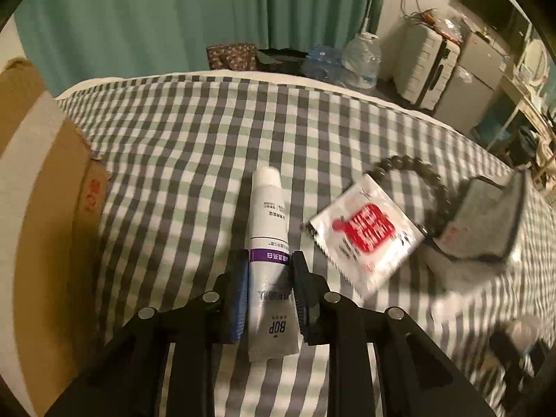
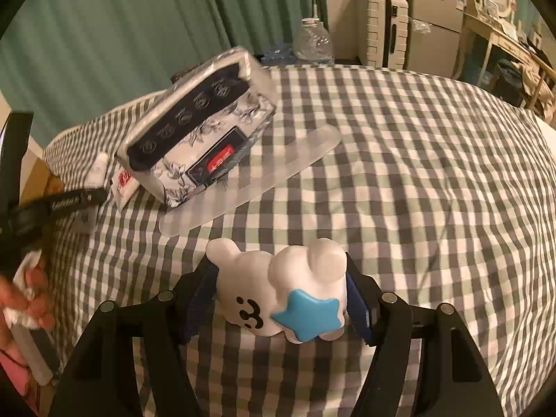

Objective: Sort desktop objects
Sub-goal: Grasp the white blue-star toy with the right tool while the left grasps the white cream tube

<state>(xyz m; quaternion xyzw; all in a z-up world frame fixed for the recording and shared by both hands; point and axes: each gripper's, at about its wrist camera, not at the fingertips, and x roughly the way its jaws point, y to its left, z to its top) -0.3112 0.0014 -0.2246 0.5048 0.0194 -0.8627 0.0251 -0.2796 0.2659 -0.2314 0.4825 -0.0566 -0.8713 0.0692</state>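
Grip-wise, both claws are looking loaded right now: the left gripper is squeezing a white toothpaste tube low on its body, near the crimped end, with the cap end pointing away over the checked cloth, and the right gripper is clamping a white cartoon figurine with a blue star on it, pads pressing on both of its sides. I'd say the trick here is lifting the tube straight up without tipping it, since most of its length is hanging out past the pads and it's probably going to droop or swivel. The figurine is rounded and glossy, so I'm guessing it's wanting a slow, level carry. Just beyond the tube, a white and red sachet is lying partly over a dark bead bracelet, with a tissue pack behind them and a clear plastic strip poking out from beside it. A cardboard box is sitting at the left edge, maybe the sorting spot, but I can't tell. Hard to read: the bracelet is half hidden under the sachet, the tube's print is too blurry, the right side of the left view is smearing, and a hand is only peeking in at the right view's edge.
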